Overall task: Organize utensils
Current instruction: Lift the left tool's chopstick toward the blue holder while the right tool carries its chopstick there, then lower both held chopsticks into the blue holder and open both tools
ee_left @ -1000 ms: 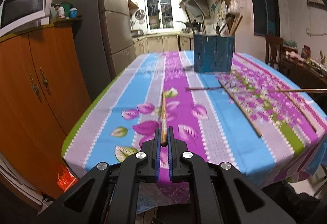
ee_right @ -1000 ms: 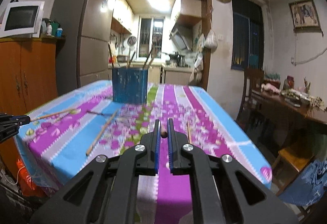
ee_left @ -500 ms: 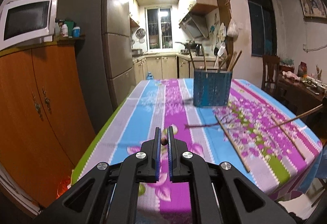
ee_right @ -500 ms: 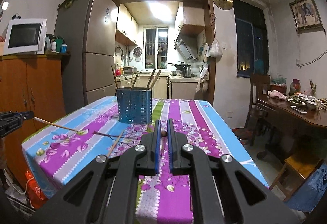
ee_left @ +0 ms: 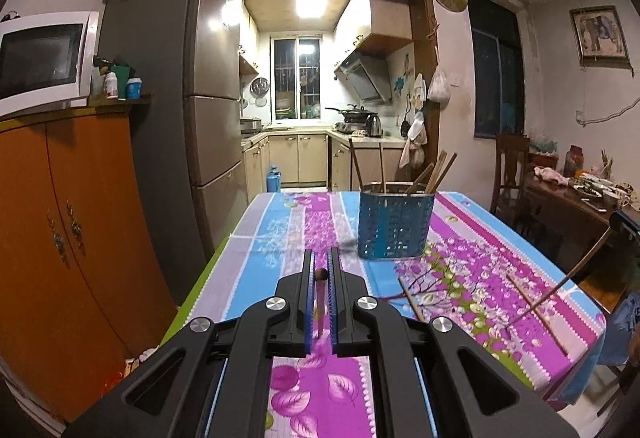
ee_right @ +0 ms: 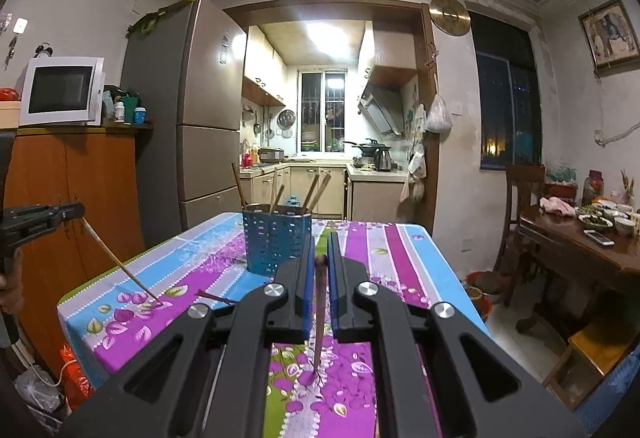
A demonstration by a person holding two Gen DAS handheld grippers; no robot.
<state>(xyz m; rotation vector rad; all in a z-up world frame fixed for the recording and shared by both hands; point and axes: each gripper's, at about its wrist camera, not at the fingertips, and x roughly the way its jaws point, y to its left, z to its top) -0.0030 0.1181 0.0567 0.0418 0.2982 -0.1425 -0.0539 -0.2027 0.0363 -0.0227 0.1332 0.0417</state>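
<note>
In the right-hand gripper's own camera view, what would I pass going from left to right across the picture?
Microwave → refrigerator → blue utensil holder → chopstick in the right gripper → kettle → wooden chair → dark side table.

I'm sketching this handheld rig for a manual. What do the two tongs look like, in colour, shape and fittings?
Both tongs look alike. The left tongs and the right tongs each have two matte black, angular fingers with cut-out slots in the bodies, round silver screw heads at the joints, and thin blue ribbed pads lining the inner faces. From the side, the left tongs are slim and black with small pale lettering too small to read. No cables or sleeves show.
</note>
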